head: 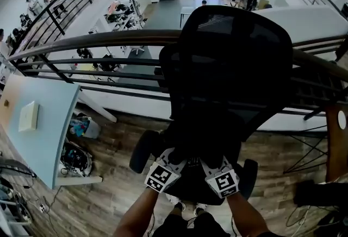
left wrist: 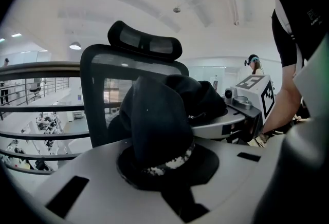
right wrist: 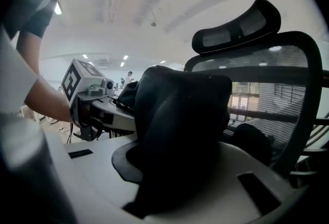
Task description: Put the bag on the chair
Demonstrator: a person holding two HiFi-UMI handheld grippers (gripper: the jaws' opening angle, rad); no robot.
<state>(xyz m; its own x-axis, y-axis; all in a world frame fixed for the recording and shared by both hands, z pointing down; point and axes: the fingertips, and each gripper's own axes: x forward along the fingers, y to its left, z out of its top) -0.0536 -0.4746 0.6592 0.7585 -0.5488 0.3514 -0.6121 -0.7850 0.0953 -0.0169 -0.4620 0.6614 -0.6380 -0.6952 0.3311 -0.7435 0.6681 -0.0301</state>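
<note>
Up close: my left gripper [left wrist: 157, 165] is clenched on a fold of the black fabric bag [left wrist: 154, 115], and my right gripper [right wrist: 169, 169] is clamped on the same bag. The bag hangs between them, just before the black mesh-backed office chair [head: 228, 67]. A dark metal railing [head: 109, 39] runs behind.

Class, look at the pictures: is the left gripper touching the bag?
Touching. The left gripper view shows the left gripper with its jaws closed on a fold of the black bag, the fabric bunched up between them.
</note>
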